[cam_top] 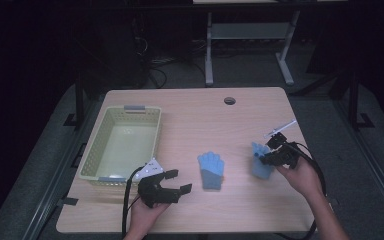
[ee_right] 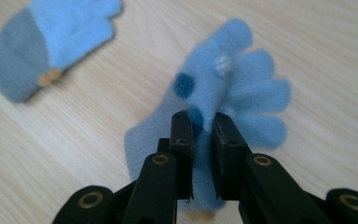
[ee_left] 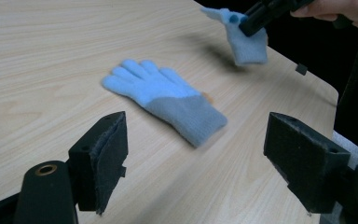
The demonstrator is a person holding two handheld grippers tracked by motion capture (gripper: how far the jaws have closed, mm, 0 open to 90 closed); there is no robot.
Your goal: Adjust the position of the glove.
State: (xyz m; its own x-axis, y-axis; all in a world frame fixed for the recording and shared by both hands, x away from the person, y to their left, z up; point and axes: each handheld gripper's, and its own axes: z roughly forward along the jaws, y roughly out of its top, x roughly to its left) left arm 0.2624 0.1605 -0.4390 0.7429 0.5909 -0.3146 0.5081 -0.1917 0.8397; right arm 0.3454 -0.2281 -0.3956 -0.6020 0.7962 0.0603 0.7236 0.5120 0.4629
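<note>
Two gloves: one pinched, one lying flat on the table [cam_top: 190, 210].
Pinched glove [ee_right: 233, 88]: clamped between the jaws of the right gripper [cam_top: 269, 152], lifted off the wood at the right side.
Flat glove [cam_top: 211, 169]: laid palm-down mid-table, fingers pointing far.
Left gripper [cam_top: 172, 182]: held near the front edge, jaws spread wide, nothing gripped.
Basket [cam_top: 100, 135]: placed at the far left, well apart from both gloves.

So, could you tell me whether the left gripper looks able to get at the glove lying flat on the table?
Probably yes: the left gripper has its jaws open, the flat glove lies just ahead, and only bare table lies between them.
</note>
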